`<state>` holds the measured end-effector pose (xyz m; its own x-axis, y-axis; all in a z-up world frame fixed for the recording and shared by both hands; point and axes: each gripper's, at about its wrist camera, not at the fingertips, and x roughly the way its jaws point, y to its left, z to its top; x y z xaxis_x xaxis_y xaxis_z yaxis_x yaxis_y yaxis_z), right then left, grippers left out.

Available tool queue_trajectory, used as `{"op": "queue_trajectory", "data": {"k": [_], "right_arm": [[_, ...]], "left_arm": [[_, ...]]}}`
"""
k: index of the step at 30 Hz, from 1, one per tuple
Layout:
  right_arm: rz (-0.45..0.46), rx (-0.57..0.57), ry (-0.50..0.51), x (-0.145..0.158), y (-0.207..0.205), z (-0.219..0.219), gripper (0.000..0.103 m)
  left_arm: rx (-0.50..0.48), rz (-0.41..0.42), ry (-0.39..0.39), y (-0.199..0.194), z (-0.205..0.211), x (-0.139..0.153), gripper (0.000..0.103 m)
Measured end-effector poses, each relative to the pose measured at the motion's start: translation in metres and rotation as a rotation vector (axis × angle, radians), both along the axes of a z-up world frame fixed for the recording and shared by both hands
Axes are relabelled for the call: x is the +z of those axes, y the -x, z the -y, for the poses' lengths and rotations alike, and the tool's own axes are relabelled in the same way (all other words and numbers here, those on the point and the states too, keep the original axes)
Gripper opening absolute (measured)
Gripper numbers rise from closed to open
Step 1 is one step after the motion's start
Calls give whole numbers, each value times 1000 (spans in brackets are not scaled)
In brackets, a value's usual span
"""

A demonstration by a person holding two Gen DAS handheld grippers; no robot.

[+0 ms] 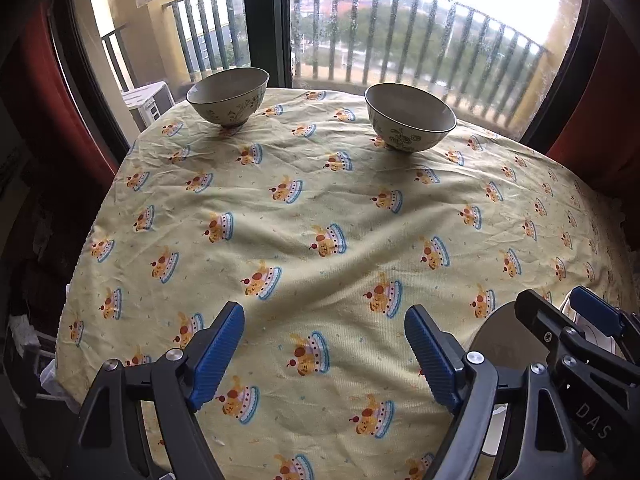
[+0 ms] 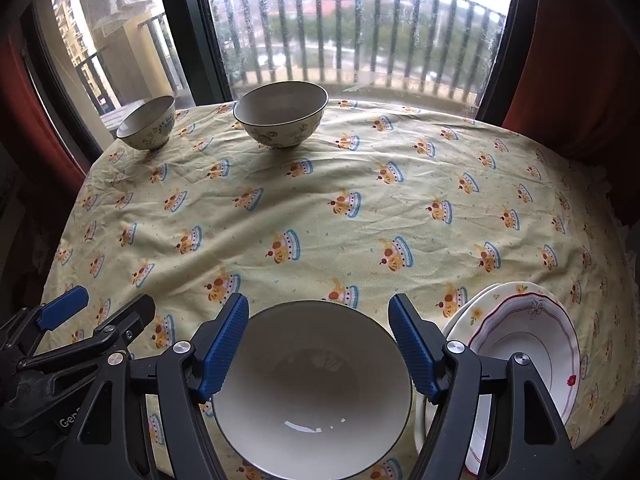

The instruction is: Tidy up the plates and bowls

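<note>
While both pairs of fingers stand spread wide with nothing pressed between their blue pads, the dishes lie in two groups on the worktop, which is covered by a pale yellow cloth printed with little cakes. The left gripper hangs over bare cloth near the front edge, and only the printed fabric shows in the gap between its fingers. The right gripper is poised above a white bowl that sits upright on the cloth at the near edge; seen from the right wrist, the bowl's rim spans the gap between the pads, but the pads stand clear of it. Just to the right of this bowl lies a stack of plates, the top one white with a scalloped red line along its rim and a small red motif, and a yellow-flowered plate peeks out beneath it. At the far side of the worktop, by the window, two patterned bowls stand upright and well apart from each other: the left far bowl near the far left edge and the right far bowl nearer the middle. Beyond the glass runs a balcony railing, and red curtains hang at both sides.
</note>
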<state>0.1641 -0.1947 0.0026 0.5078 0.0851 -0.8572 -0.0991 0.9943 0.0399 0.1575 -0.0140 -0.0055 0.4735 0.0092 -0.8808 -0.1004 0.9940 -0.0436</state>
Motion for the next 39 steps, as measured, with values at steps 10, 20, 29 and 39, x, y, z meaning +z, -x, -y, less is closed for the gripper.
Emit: {"op": "queue_trajectory", "data": {"k": [10, 20, 29, 39], "right_arm": [[22, -99, -53, 18, -34, -50, 75], [12, -138, -55, 18, -78, -109, 76], [21, -152, -86, 22, -139, -165, 76], [75, -130, -58, 31, -197, -211, 75]], "left_arm": [[-58, 18, -16, -49, -50, 13, 83], [-77, 47, -13, -104, -105, 15, 80], [-81, 91, -14, -167, -153, 18, 73], [-112, 118, -14, -222, -193, 14, 73]]}}
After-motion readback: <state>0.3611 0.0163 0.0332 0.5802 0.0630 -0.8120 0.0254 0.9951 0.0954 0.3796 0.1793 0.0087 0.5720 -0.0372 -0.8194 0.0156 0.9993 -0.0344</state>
